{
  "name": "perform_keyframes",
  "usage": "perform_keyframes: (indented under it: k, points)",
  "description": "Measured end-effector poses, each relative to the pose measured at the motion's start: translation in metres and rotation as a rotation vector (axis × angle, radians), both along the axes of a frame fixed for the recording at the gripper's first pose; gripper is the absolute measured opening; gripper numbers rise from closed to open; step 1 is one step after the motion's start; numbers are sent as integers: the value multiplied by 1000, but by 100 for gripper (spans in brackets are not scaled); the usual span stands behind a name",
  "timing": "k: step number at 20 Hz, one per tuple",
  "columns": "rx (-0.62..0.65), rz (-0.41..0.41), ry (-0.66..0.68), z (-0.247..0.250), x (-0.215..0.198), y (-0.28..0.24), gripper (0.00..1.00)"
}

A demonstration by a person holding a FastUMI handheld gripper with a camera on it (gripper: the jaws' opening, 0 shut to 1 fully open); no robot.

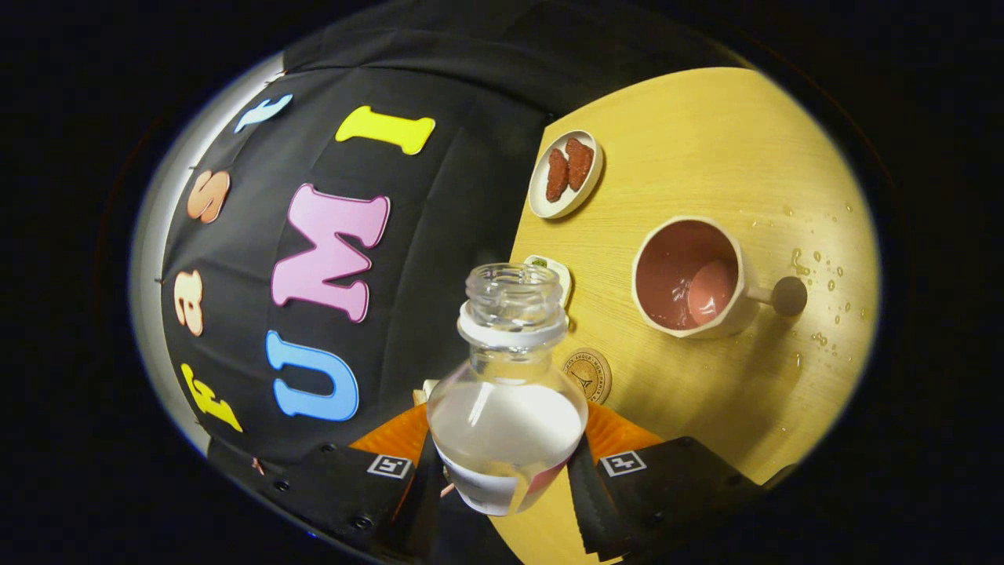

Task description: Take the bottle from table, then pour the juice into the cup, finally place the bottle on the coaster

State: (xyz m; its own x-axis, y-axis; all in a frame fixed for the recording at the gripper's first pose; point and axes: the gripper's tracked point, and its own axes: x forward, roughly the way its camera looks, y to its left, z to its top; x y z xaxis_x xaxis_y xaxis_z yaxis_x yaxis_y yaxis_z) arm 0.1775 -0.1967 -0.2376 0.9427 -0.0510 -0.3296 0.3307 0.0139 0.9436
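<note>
Gripper: gripper point(507, 469) seen in the gripper view with both fingers pressed against the lower body of the bottle, one on each side, jaws clamped on it.
Bottle: clear bottle point(508, 408) held between the fingers, uncapped, its open neck pointing away from the gripper; the whole scene appears rolled, with the tabletop standing to one side of the bottle and the booth wall to the other.
Liquid: clear liquid point(506, 428) fills the wide lower part of the bottle; the neck above the white collar looks empty.
Label: a partly visible label sits low on the bottle, close to the fingers.
Cup: cup point(690, 276) with a pale outside and pinkish inside stands on the table beyond the fingers, off to the side of the bottle's mouth and apart from it; its short handle ends in a dark round knob point(789, 296).
Coaster: round cork coaster point(587, 375) lies on the table just beside the bottle's shoulder, between the bottle and the cup.
Table: light wooden table point(706, 141) with scattered drops of water point(820, 275) past the cup's handle.
Dish: small pale dish point(565, 174) holding two reddish-brown pieces, further along the table edge than the cup.
Small object: a small pale item point(553, 267) lies partly hidden behind the bottle's neck; what it is cannot be told.
</note>
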Motion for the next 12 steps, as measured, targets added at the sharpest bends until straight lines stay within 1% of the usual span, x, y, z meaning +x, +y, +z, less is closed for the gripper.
perform_keyframes:
  k: [4,12]
  points:
    - [158,-84,25,-13,8,-8,72]
    - [358,-132,62,-28,24,-14,72]
